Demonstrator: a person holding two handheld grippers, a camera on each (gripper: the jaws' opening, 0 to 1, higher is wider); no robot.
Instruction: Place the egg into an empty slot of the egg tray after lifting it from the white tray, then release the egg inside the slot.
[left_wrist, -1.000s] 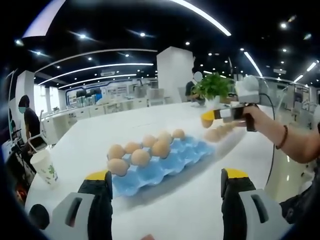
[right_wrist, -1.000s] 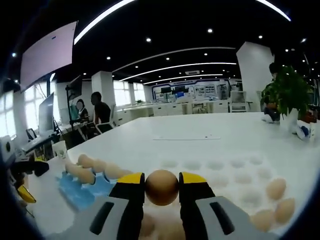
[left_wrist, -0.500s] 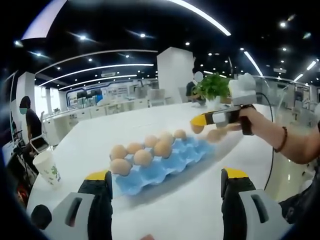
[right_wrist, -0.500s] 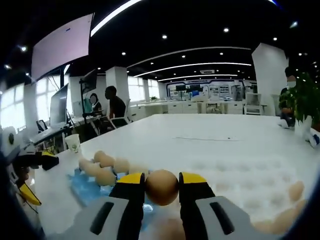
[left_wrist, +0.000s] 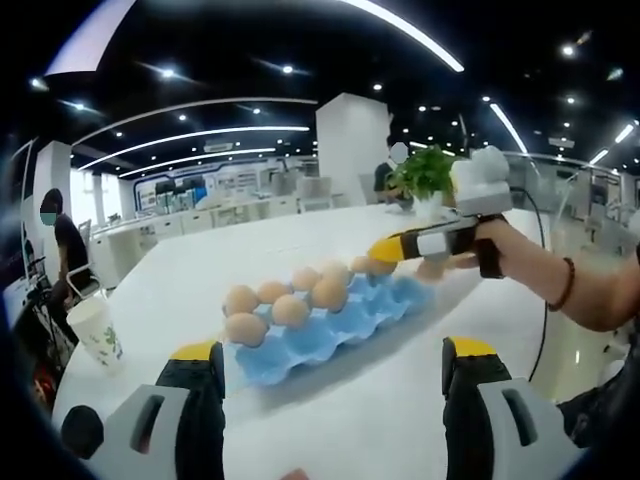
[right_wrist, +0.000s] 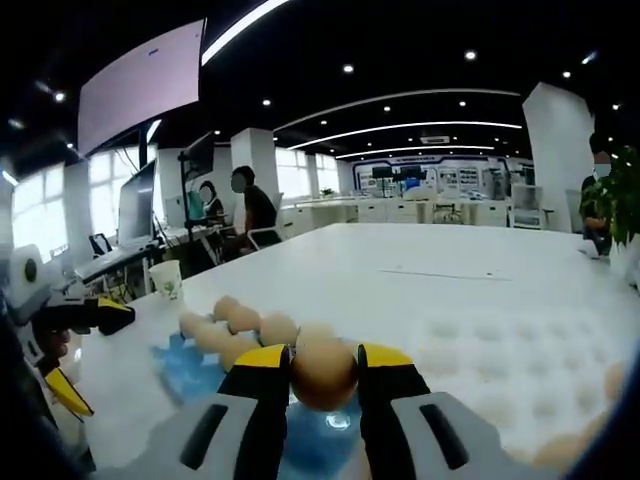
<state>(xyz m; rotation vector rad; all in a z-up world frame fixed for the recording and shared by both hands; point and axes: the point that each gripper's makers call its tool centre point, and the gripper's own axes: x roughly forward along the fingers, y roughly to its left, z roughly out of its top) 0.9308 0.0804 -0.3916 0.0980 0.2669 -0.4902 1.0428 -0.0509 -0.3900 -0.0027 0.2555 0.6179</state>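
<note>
Egg (right_wrist: 324, 372) is gripped between right gripper (right_wrist: 324, 385) jaws at lower centre, above blue egg tray (right_wrist: 190, 362). Left gripper (left_wrist: 335, 400) jaws are held open, empty. Risk judged: cracking against seated eggs (left_wrist: 290, 300) if lowered off-slot. Long axis cannot be told; outline appears nearly round.

A large open office is seen, under a dark ceiling (left_wrist: 300, 40) crossed by long curved light strips (right_wrist: 420, 127) and dotted with small spotlights. A broad white worktop (right_wrist: 450, 270) is stretched out towards rows of desks at the back. A square white pillar (left_wrist: 352, 150) is seen behind a green potted plant (left_wrist: 428, 172). Bright windows (right_wrist: 40, 215) are lined along the side, and a paper cup (left_wrist: 96, 332) is stood on the worktop's edge.
</note>
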